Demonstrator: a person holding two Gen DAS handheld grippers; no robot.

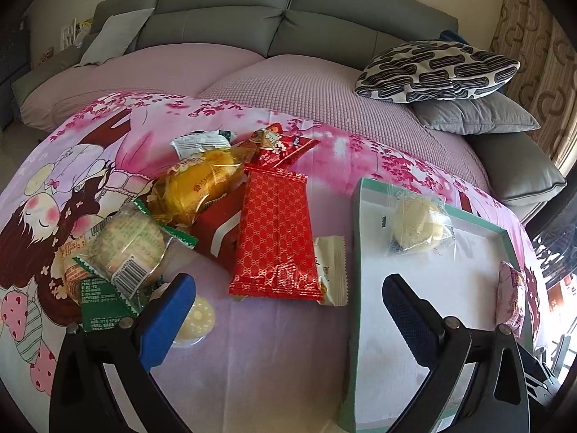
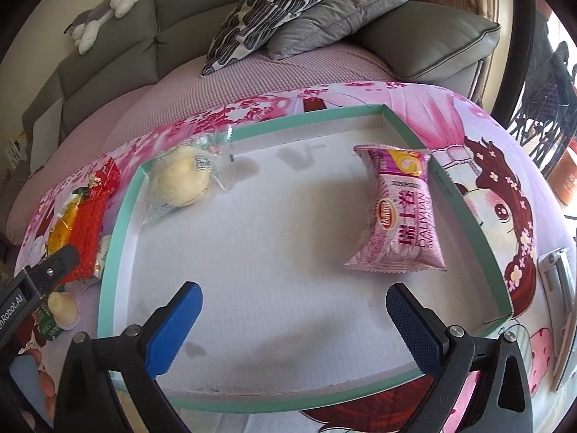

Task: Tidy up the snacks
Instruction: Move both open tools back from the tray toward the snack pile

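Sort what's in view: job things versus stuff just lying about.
Job: tray, bun and pink pack inside it; snack pile beside it.
Lying about: patterned pillow, grey cushion, plush toy, sofa.

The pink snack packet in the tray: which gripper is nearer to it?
Right. The right gripper, open, hovers over the tray just short of the pink packet; the left gripper hangs over the snack pile beside the tray.
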